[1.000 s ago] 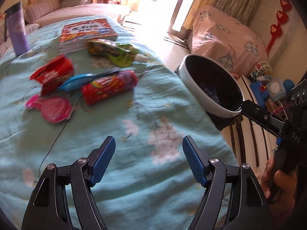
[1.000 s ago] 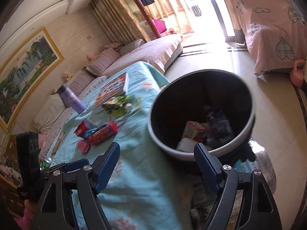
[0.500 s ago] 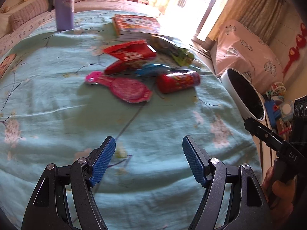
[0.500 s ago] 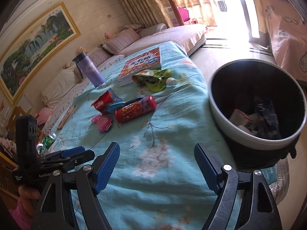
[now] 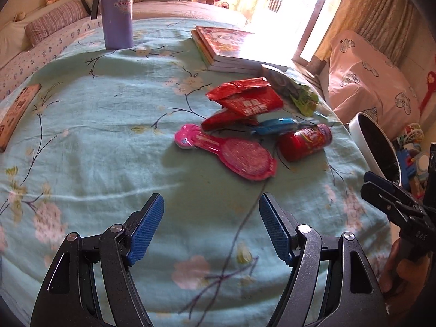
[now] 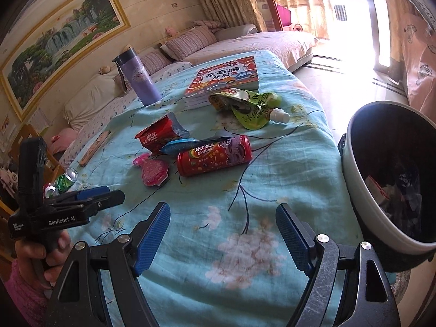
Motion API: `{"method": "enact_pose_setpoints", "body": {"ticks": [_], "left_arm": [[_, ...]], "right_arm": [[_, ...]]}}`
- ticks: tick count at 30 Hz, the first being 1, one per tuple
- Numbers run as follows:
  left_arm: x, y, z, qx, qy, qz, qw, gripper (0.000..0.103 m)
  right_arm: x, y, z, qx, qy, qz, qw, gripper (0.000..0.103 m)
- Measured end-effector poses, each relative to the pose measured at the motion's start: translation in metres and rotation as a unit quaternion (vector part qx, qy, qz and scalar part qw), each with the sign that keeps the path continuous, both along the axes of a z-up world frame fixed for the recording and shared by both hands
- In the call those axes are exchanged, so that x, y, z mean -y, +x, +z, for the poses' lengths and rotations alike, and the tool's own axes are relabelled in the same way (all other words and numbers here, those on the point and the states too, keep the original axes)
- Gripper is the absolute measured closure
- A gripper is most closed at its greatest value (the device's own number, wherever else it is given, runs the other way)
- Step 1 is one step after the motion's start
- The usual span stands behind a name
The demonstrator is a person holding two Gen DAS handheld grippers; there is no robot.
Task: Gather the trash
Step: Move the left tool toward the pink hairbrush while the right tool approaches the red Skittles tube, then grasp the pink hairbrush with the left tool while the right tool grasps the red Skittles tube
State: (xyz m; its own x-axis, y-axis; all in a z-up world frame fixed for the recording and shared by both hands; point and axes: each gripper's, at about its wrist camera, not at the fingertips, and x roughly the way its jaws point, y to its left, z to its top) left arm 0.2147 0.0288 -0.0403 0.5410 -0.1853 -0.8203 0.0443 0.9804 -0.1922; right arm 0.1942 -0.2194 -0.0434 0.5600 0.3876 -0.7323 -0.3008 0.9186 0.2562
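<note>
Trash lies on the teal flowered tablecloth (image 5: pixel 109 125): a pink paddle-shaped pack (image 5: pixel 231 154), a red Skittles can (image 5: pixel 305 143) on its side, a blue wrapper (image 5: pixel 275 126), a red snack bag (image 5: pixel 245 99) and a green pouch (image 5: pixel 302 95). They also show in the right wrist view: the can (image 6: pixel 215 155), pink pack (image 6: pixel 154 171), red bag (image 6: pixel 158 135), green pouch (image 6: pixel 248 106). My left gripper (image 5: pixel 211 229) is open and empty, short of the pink pack. My right gripper (image 6: pixel 223 234) is open and empty, beside the bin (image 6: pixel 362 190).
A purple bottle (image 5: pixel 117 8) stands at the far side. Stacked books (image 5: pixel 226 46) lie behind the trash. A flat wooden item (image 5: pixel 16 111) lies at the left edge. The black-lined bin (image 5: pixel 376 147), holding trash, stands off the table's right edge. Drink cans (image 6: pixel 65 181) sit left.
Both grippers have swung left from the bin toward the trash on the table. The left gripper is closer to the pink pack. Both stay open and empty.
</note>
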Motion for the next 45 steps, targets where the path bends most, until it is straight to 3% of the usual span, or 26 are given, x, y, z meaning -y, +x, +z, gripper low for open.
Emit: {"method": "enact_pose_setpoints", "body": {"ticks": [5,7,11,15,20,24,27,30,32,34,37,42,45], "left_arm": [[-0.006,0.02,-0.004,-0.021,-0.054,0.018,0.9982,0.029],[0.001,0.028,-0.005,-0.022,-0.059,0.019,0.9978,0.025],[0.021,0.044,-0.013,-0.024,-0.033,0.021,0.999,0.016],[0.033,0.049,-0.016,-0.005,0.021,0.009,0.9997,0.015],[0.026,0.034,-0.018,0.013,0.064,-0.032,0.9974,0.028],[0.004,0.018,-0.016,0.008,0.069,-0.072,0.995,0.028],[-0.012,0.01,-0.016,0.0,0.077,-0.075,0.9942,0.028],[-0.022,0.005,-0.013,-0.006,0.051,-0.062,0.9967,0.028],[-0.024,0.005,-0.013,-0.009,0.033,-0.051,0.9981,0.028],[-0.023,0.009,-0.013,-0.012,0.015,-0.041,0.999,0.026],[-0.018,0.024,-0.013,-0.017,0.0,-0.016,0.9997,0.022],[-0.009,0.049,-0.014,-0.008,-0.003,0.03,0.9995,0.019],[0.004,0.053,-0.015,0.006,0.02,0.01,0.9997,0.026]], "right_arm": [[0.001,0.012,-0.003,-0.005,-0.001,-0.003,1.0,0.022],[0.003,0.017,-0.005,-0.008,0.003,-0.007,1.0,0.022],[0.003,0.024,-0.008,-0.014,0.005,-0.006,1.0,0.022],[0.002,0.031,-0.01,-0.017,0.001,-0.001,1.0,0.022],[-0.005,0.045,-0.011,-0.018,0.0,0.01,1.0,0.022],[-0.011,0.064,-0.013,-0.015,0.013,0.023,1.0,0.022],[-0.015,0.077,-0.018,-0.017,0.039,0.042,0.998,0.022],[-0.024,0.078,-0.024,-0.033,0.036,0.058,0.997,0.028],[-0.03,0.067,-0.025,-0.045,0.04,0.081,0.995,0.053],[-0.039,0.05,-0.024,-0.051,0.026,0.107,0.993,0.063],[-0.044,0.03,-0.02,-0.047,0.005,0.135,0.99,0.064],[-0.04,0.027,-0.007,-0.011,-0.041,0.13,0.991,0.061],[-0.036,0.035,-0.006,-0.013,-0.037,0.126,0.991,0.058]]}}
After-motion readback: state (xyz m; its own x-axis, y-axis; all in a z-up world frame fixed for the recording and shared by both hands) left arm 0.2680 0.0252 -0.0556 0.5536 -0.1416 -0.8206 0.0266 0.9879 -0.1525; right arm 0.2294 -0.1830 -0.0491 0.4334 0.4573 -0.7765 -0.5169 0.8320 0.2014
